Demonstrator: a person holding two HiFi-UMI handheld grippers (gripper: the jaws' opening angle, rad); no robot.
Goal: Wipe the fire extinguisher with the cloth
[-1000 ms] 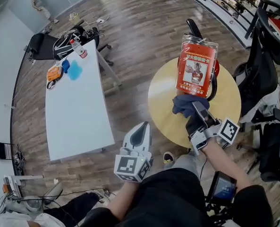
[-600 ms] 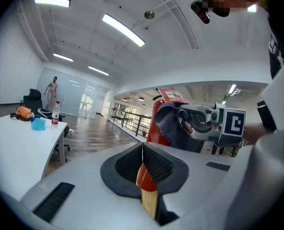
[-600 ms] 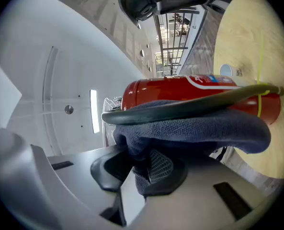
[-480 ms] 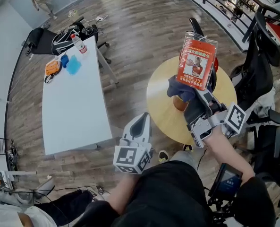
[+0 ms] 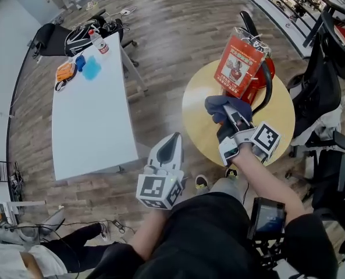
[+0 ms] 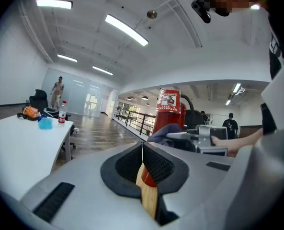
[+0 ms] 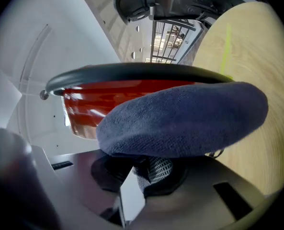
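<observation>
Blue-grey cloth (image 5: 220, 104), clamped in right gripper (image 5: 235, 118), sits at the fire extinguisher's (image 5: 255, 85) 7 o'clock; left gripper (image 5: 169, 150) is closed, empty.

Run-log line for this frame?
phase: wipe | right gripper: shut on cloth at fire extinguisher | left gripper: shut, empty | fire extinguisher: upright on round table

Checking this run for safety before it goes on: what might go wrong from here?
The fire extinguisher stands free on the round table, and the shut left gripper is held off it, not steadying it; a firm push from the cloth in the right gripper might tip it. The cloth might also snag on the hanging tag or the black hose.
</observation>
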